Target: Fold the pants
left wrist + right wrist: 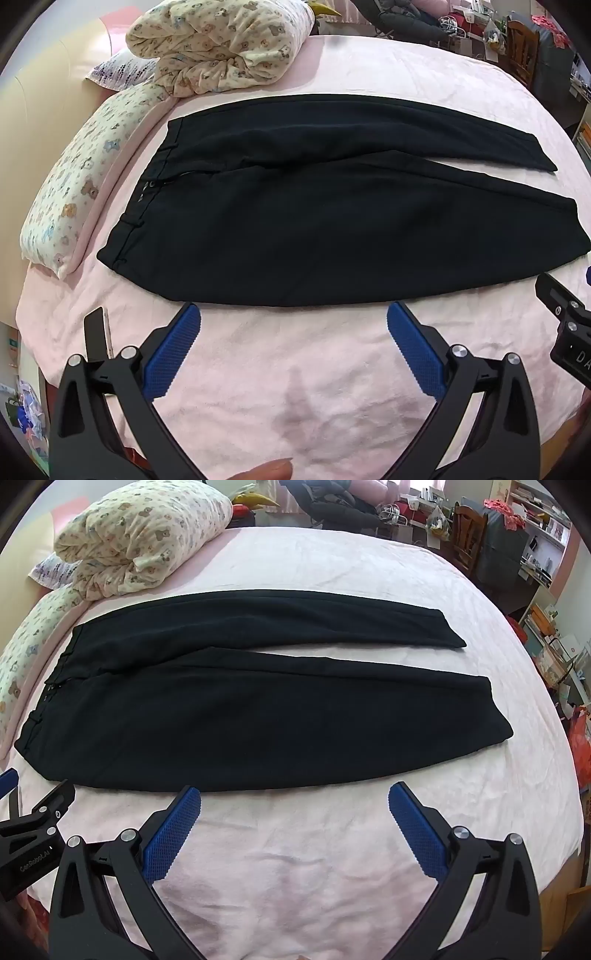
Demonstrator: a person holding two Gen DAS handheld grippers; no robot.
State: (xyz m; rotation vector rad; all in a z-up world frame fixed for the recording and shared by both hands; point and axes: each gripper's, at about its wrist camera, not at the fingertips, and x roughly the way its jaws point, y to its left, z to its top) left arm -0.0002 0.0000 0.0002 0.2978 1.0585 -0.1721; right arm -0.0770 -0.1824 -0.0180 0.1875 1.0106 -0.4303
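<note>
Black pants (332,229) lie flat on the pink bed sheet (295,369), waistband to the left, both legs spread to the right with a narrow gap between them. They also show in the right wrist view (258,716). My left gripper (293,314) is open and empty, just short of the near edge of the pants. My right gripper (294,794) is open and empty, also just short of the near edge. Part of the right gripper's body (565,332) shows at the right edge of the left wrist view, and the left gripper's body (33,834) at the left of the right wrist view.
A rolled bear-print quilt (221,44) and a matching pillow (74,199) lie at the back left of the bed. A phone (96,336) lies on the sheet near the left edge. A wooden chair (469,535) and cluttered shelves (546,554) stand beyond the bed.
</note>
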